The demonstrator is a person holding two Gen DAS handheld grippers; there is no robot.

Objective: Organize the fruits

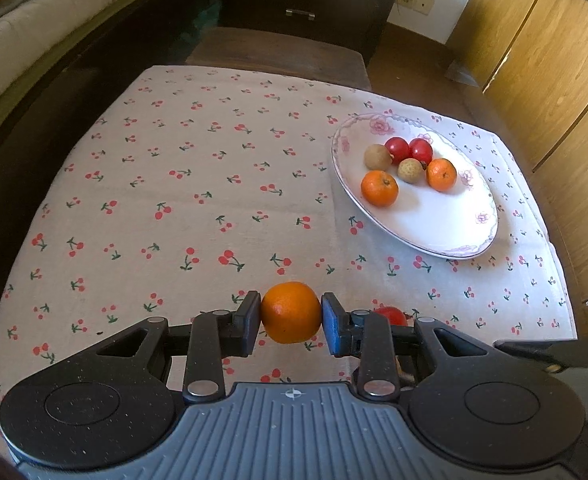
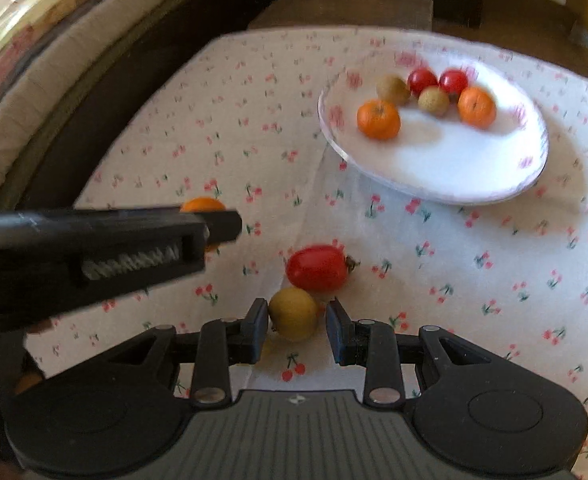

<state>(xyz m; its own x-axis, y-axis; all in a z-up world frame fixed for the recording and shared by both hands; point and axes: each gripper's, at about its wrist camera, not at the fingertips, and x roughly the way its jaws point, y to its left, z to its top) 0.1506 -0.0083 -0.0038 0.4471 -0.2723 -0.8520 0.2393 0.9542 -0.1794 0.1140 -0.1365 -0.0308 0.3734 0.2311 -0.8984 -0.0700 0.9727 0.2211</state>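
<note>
My left gripper (image 1: 291, 316) is shut on an orange mandarin (image 1: 290, 313), held just over the cherry-print cloth; the mandarin also shows behind the left gripper in the right wrist view (image 2: 202, 205). My right gripper (image 2: 297, 322) is open around a yellow-brown longan (image 2: 294, 314) on the cloth; the left pad is close to it, the right pad stands apart. A red tomato (image 2: 317, 267) lies just beyond the longan; it also peeks out in the left wrist view (image 1: 391, 315). A white flowered plate (image 1: 445, 224) at the far right holds two mandarins, two red tomatoes and two longans.
The plate also shows in the right wrist view (image 2: 453, 168). A dark wooden chair (image 1: 278, 50) stands beyond the table's far edge. A bed (image 1: 22, 40) lies to the left and wooden cabinets (image 1: 553, 60) to the right.
</note>
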